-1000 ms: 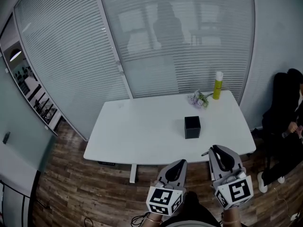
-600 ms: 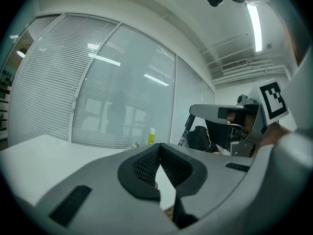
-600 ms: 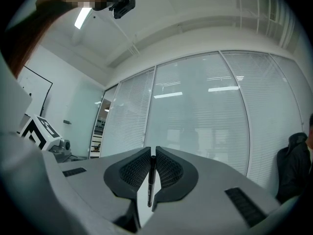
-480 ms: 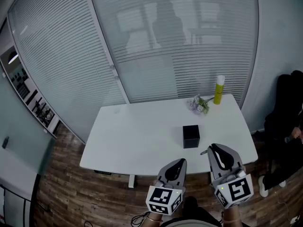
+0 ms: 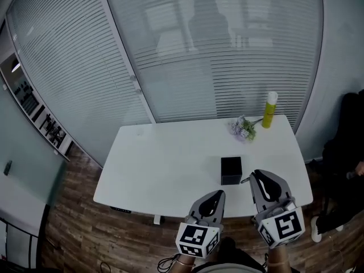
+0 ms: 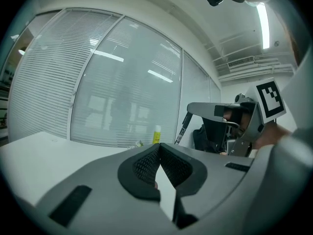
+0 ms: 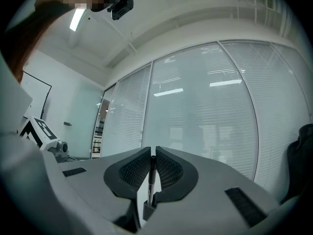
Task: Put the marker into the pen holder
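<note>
Nearest, the left gripper has its jaws together on nothing. The right gripper is clamped on the marker, held in the air at the table's near edge. Just beyond it stands the black pen holder. The marker is picked up, but the carry and the drop-in are still left to do.

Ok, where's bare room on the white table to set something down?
Everything left of the black square pen holder is bare white table. The far right corner is crowded: a flower bunch beside a yellow-green bottle.
</note>
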A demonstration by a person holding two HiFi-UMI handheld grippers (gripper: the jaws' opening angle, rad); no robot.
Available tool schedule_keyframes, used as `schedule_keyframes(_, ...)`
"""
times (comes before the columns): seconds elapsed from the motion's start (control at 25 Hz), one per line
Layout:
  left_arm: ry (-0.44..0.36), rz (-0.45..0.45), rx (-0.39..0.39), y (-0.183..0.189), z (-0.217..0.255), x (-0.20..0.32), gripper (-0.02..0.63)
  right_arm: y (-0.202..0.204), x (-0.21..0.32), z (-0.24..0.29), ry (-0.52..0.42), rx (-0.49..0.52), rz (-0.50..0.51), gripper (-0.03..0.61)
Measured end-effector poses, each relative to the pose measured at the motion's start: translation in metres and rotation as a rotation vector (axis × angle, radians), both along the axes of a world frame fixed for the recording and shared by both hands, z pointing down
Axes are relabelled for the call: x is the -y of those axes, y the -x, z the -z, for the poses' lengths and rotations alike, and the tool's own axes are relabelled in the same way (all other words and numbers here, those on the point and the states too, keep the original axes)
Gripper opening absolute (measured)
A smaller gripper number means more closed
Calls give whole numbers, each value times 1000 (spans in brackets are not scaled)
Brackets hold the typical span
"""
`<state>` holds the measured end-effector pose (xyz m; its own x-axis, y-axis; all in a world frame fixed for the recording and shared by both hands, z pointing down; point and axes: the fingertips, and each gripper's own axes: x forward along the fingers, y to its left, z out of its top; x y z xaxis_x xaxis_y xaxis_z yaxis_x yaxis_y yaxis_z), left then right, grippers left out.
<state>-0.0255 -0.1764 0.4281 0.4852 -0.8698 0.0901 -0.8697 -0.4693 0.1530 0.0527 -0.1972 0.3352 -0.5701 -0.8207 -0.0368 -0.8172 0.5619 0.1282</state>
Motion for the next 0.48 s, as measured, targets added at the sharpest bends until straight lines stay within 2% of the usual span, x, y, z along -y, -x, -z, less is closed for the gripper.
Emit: schedule_keyframes(0.48, 40, 71, 3, -1, -19, 51, 18, 5, 66, -20, 33, -11, 81, 57)
